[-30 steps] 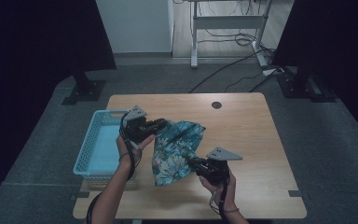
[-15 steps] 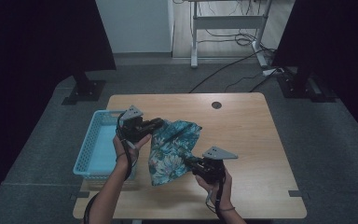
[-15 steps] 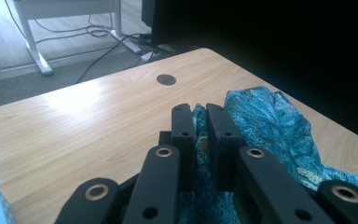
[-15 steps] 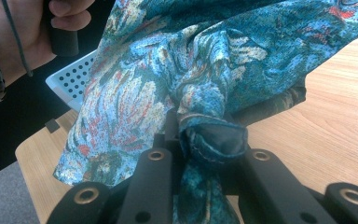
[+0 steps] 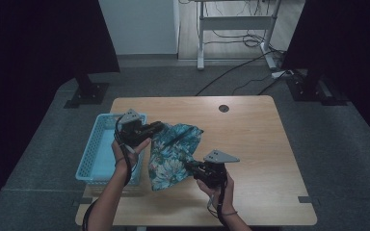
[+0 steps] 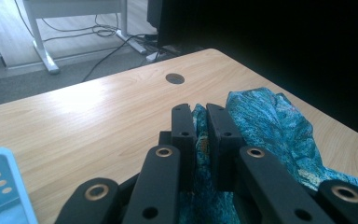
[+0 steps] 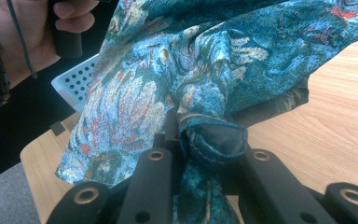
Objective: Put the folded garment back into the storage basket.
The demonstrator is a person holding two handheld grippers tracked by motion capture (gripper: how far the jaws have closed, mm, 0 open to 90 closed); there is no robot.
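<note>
Floral cloth held up between two grippers over the left half of the wooden table.

Left gripper pinches the cloth's upper edge, jaws pressed onto a fold; right gripper clamps a bunched corner at its lower right; the cloth's long axis runs from about one o'clock down to seven o'clock, its lower end reaching the table's near edge; a pale blue perforated basket sits at its nine o'clock; teal, red and cream flower print, no readable writing or label.

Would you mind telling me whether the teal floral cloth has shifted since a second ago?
Yes. The teal floral cloth has moved left, closer to the light blue basket.
</note>
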